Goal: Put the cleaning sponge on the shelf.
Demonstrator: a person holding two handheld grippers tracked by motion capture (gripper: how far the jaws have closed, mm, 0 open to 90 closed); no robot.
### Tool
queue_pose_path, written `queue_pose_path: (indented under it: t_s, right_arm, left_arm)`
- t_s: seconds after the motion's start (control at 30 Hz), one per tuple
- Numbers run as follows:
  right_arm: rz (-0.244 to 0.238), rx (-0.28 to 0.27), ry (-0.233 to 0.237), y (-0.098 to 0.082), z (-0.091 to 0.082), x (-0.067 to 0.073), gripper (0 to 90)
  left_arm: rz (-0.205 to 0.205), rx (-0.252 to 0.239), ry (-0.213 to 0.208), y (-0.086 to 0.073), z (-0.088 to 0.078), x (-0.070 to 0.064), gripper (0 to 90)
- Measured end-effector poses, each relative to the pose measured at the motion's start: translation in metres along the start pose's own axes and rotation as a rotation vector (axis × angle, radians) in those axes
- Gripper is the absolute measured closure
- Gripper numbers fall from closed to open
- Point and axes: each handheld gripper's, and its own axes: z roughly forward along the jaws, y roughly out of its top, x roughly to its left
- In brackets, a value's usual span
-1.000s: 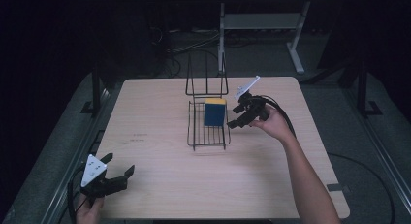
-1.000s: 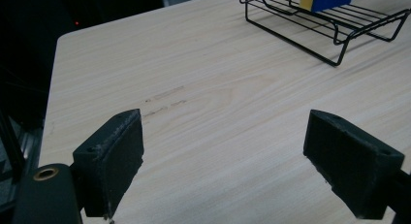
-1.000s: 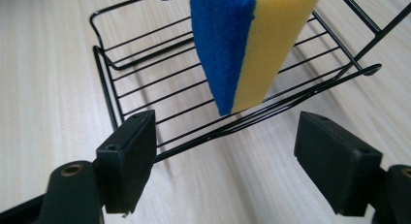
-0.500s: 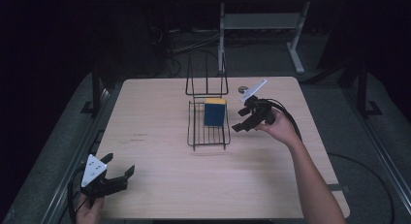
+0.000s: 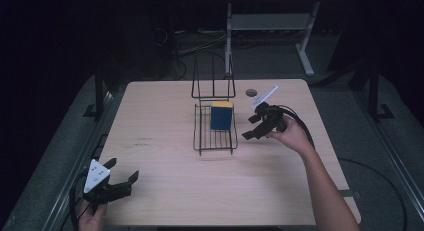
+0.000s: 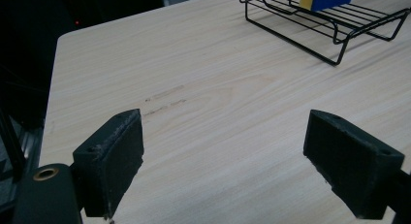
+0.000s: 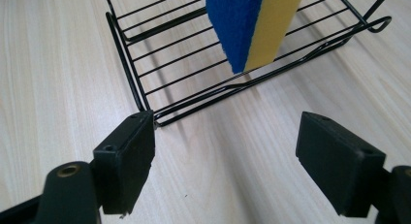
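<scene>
A blue and yellow sponge [image 5: 221,115] stands on edge in a black wire rack [image 5: 215,136] at the middle of the table. The right gripper view has the same sponge [image 7: 249,25] and rack [image 7: 145,83] close up. My right gripper [image 5: 251,128] hovers just right of the rack, open and empty, its jaws apart. At the table's near left corner my left gripper [image 5: 122,181] is open too, with bare wood between its pads [image 6: 114,158]. From there the rack [image 6: 334,27] lies far off.
The wire rack has a tall upright back [image 5: 212,83] on its far side. A small dark round disc [image 5: 251,92] lies on the table behind the right gripper. A light wooden table [image 5: 165,156] with dark floor around it; a metal stand [image 5: 305,51] is beyond.
My right gripper has drawn back a little from the rack, toward the right and nearer the person. The left gripper has stayed put.
</scene>
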Motion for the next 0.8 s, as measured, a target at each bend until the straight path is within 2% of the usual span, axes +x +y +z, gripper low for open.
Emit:
queue_pose_path:
  t_s: [0.8]
  right_arm:
    - [-0.021, 0.021, 0.003, -0.010, -0.007, 0.016, 20.4]
  left_arm:
    - [0.001, -0.001, 0.005, 0.000, 0.000, 0.000, 13.9]
